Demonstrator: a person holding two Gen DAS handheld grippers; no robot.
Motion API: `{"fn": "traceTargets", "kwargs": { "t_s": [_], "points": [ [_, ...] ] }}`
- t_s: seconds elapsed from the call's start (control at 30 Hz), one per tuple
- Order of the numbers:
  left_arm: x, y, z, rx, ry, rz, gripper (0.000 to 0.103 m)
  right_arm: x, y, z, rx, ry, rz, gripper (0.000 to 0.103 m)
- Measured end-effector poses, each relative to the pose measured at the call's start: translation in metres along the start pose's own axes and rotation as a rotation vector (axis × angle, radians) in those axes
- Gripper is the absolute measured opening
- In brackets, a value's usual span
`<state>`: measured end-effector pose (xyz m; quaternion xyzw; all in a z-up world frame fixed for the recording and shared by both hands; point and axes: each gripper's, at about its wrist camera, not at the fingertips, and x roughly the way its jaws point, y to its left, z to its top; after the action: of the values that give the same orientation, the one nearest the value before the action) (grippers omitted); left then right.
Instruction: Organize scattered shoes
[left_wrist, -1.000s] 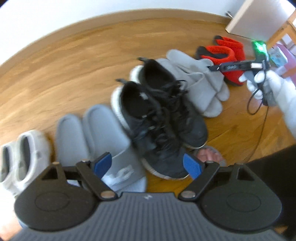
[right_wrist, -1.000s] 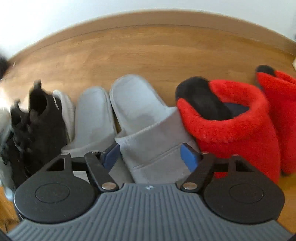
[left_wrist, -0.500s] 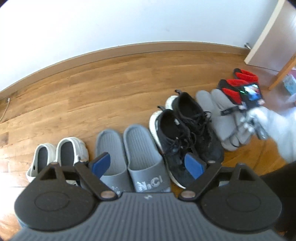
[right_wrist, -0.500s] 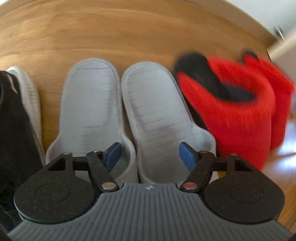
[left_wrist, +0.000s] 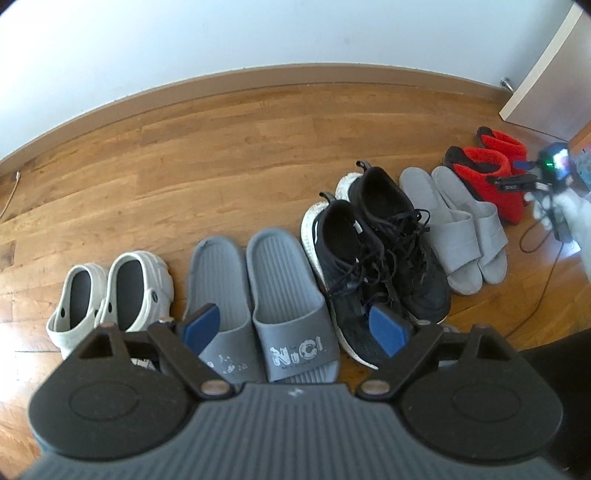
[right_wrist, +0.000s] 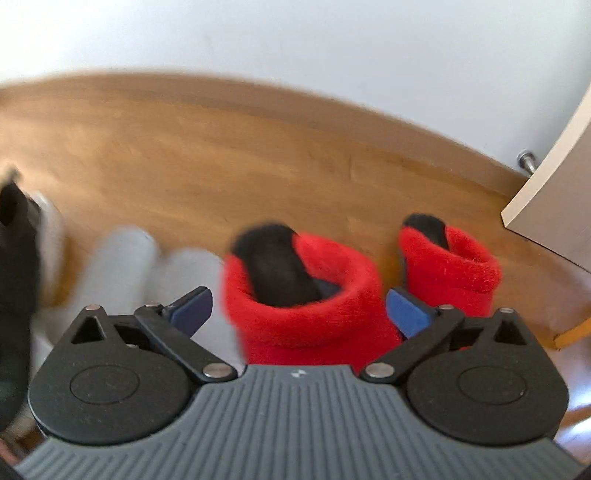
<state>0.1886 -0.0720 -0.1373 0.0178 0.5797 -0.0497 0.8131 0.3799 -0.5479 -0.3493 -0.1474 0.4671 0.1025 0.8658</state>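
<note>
my right gripper (right_wrist: 299, 306) jaws opening, nothing gripped, over near red slipper (right_wrist: 306, 295) | my left gripper (left_wrist: 293, 325) wide, empty, above grey slides (left_wrist: 258, 295) | shoes in one row on floor (left_wrist: 221, 155): white clogs (left_wrist: 114, 291), slides, black sneakers (left_wrist: 373, 254), pale slippers (left_wrist: 458, 225), red pair

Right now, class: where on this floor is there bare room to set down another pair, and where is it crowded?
Free: the wide wooden floor between the shoe row and the baseboard. A narrower gap separates the two red slippers. Crowded: the row from white clogs through grey slides, black sneakers, light grey slippers.
</note>
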Motion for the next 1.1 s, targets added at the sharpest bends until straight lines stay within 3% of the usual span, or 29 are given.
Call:
{"fn": "traceTargets", "kwargs": {
  "t_s": [0.03,0.1,0.13,0.2,0.27,0.37,0.43,0.53,0.57,0.6,0.67,0.77,0.83,0.97,1.0,1.07,1.1],
  "points": [
    [0.0,0.0,0.0,-0.001,0.003,-0.001,0.088,0.012,-0.002,-0.003,-0.009,0.032,0.005,0.101],
    [0.0,-0.002,0.001,0.0,0.006,-0.001,0.088,0.026,-0.007,-0.01,0.021,0.065,0.029,0.067],
    [0.0,-0.002,0.001,0.001,0.005,-0.002,0.088,0.022,-0.015,-0.011,0.088,0.055,0.026,0.058],
    [-0.002,-0.002,0.002,0.007,-0.004,-0.005,0.088,0.01,-0.029,-0.018,0.198,0.036,0.019,0.051],
    [-0.002,-0.001,0.002,0.007,-0.004,-0.007,0.088,-0.001,-0.033,-0.032,0.223,0.056,-0.016,0.048],
    [0.002,0.003,0.001,-0.01,0.016,-0.011,0.088,-0.014,-0.031,-0.055,0.248,0.131,-0.035,0.049],
    [0.006,0.004,0.001,-0.02,0.034,-0.013,0.088,-0.021,-0.036,-0.061,0.335,0.152,-0.004,0.052],
    [0.009,0.003,0.002,-0.025,0.052,-0.001,0.088,-0.021,-0.037,-0.053,0.426,0.194,0.065,0.072],
    [0.009,0.002,0.004,-0.023,0.053,-0.001,0.088,-0.024,-0.038,-0.049,0.423,0.188,0.087,0.085],
    [0.008,0.001,0.005,-0.019,0.05,-0.006,0.088,-0.031,-0.038,-0.045,0.398,0.166,0.107,0.09],
    [0.006,-0.003,0.006,-0.005,0.04,-0.019,0.088,-0.045,-0.044,-0.038,0.364,0.113,0.129,0.088],
    [0.008,-0.007,0.007,0.012,0.04,-0.018,0.088,-0.062,-0.076,-0.024,0.381,-0.015,0.091,0.094],
    [0.013,-0.008,0.007,0.008,0.053,-0.014,0.088,-0.056,-0.095,-0.014,0.39,-0.063,0.021,0.097],
    [0.021,-0.01,0.008,-0.006,0.075,-0.011,0.088,0.007,-0.117,0.014,0.387,-0.016,-0.095,0.097],
    [0.021,-0.01,0.008,-0.007,0.076,-0.011,0.088,0.028,-0.115,0.021,0.354,0.028,-0.131,0.091],
    [0.02,-0.012,0.008,-0.004,0.077,-0.01,0.088,0.053,-0.114,0.024,0.311,0.108,-0.208,0.054],
    [0.02,-0.012,0.009,-0.003,0.075,-0.01,0.088,0.053,-0.115,0.022,0.32,0.106,-0.216,0.046]
  ]
}}
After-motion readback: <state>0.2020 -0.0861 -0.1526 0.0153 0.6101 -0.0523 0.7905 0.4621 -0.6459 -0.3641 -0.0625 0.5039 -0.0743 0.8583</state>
